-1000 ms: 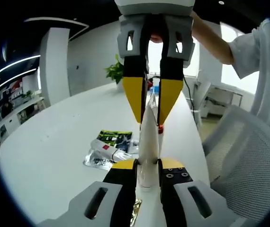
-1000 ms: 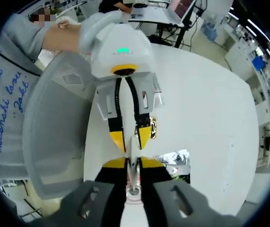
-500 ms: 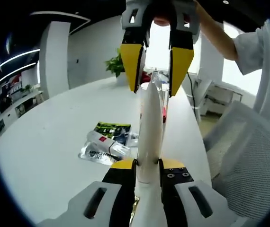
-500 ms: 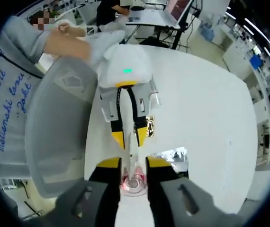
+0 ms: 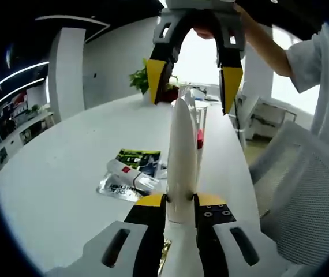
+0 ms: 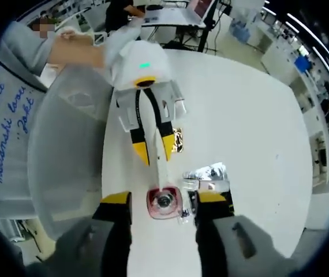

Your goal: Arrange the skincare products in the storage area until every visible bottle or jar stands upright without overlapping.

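Note:
My left gripper [image 5: 180, 203] is shut on a slender white tube [image 5: 182, 151] that points away from me over the white table [image 5: 66, 173]. Seen in the right gripper view, the left gripper [image 6: 152, 153] holds the tube [image 6: 161, 173] by its flat end. The tube's clear, red-centred cap [image 6: 163, 202] faces the camera. My right gripper [image 6: 163, 199] is open, its jaws wide on either side of the cap and not touching it. From the left gripper view, the right gripper [image 5: 193, 81] hangs open above the tube's far end.
A small white tube with a red label [image 5: 127, 173] lies on silver sachets [image 5: 115, 189] beside a green-black packet [image 5: 138, 158]. A gold sachet [image 6: 177, 140] lies near the table edge. A white mesh chair [image 5: 303, 190] stands close on the right. A person's arm [image 5: 262, 46] reaches in above.
The right gripper, shut on the tube's cap end a second ago, has opened wide and drawn back from it. The left gripper keeps its hold on the tube.

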The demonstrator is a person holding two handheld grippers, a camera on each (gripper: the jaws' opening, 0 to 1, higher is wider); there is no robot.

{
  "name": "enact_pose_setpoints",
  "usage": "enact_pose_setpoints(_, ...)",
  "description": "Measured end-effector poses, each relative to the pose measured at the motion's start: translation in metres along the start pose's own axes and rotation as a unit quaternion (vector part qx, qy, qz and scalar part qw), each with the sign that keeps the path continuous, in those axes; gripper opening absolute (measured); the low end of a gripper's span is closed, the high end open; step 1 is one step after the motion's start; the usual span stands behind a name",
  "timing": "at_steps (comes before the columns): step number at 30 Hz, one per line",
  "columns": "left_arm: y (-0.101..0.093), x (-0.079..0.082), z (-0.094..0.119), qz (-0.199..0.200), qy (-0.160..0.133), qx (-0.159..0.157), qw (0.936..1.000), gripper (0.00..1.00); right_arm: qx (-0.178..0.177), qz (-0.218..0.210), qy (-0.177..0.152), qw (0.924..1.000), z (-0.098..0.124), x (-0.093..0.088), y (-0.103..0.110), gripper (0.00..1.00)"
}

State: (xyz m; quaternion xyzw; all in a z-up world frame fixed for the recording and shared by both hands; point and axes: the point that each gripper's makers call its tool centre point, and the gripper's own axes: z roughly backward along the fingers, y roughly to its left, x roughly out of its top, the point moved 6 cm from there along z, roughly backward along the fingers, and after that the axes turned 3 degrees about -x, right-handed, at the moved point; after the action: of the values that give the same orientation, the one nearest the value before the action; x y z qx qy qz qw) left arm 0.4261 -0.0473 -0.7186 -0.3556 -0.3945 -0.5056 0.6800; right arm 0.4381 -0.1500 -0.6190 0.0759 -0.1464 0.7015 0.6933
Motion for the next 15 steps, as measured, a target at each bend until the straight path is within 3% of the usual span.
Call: enact_pose_setpoints(15, 0.001, 0.0, 0.001, -0.009, 0.006, 0.003, 0.9999, 0.15, -0.004, -0.022, -0.011, 0.9997, 0.003, -0.012, 0.004, 0.43)
